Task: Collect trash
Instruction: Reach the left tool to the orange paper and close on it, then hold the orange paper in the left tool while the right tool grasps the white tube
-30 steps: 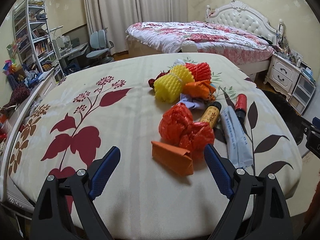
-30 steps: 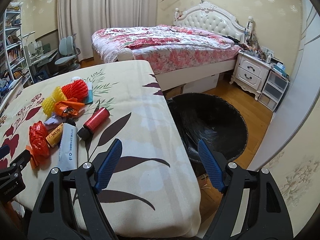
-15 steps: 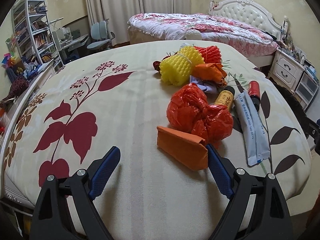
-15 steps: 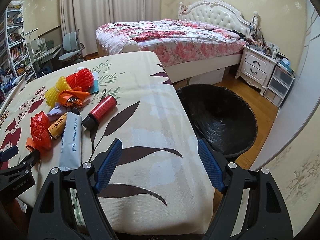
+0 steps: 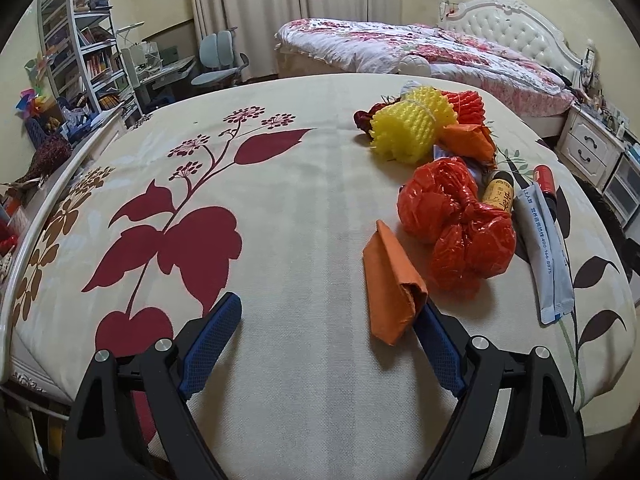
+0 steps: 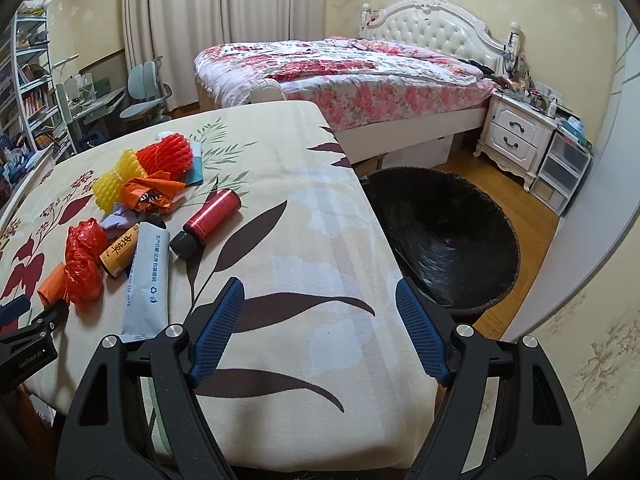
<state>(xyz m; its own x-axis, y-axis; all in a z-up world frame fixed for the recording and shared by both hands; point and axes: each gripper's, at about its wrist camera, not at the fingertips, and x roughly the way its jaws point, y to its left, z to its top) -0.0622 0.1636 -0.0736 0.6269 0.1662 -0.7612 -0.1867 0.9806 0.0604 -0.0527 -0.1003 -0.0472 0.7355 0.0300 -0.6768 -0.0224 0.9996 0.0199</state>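
Note:
Trash lies on a table [image 5: 280, 208] under a cream leaf-print cloth. Nearest is a folded orange packet [image 5: 390, 280]. My left gripper [image 5: 326, 304] has its jaws closing. The packet's near end rests against the inside of the right finger; the left pad is well clear. Behind it lie a knotted red plastic bag [image 5: 456, 224], a yellow bottle [image 5: 498, 194], a grey tube [image 5: 546, 248], a red bottle [image 5: 546, 180], yellow foam netting [image 5: 404, 128] and an orange wrapper [image 5: 468, 142]. My right gripper [image 6: 320, 292] hangs open and empty over the table's right side, with the red bottle [image 6: 212, 216] to its left.
A black-lined bin [image 6: 444, 236] stands on the wooden floor against the table's right edge [image 6: 372, 208]. Beyond are a bed with floral covers [image 6: 340, 68], a white nightstand [image 6: 516, 136], and a bookshelf [image 5: 84, 60] and desk chairs [image 5: 216, 60] at the left.
My left gripper has come forward and down toward the trash, so the orange packet now sits at its right finger, and its jaws have narrowed slightly. The right gripper has barely moved.

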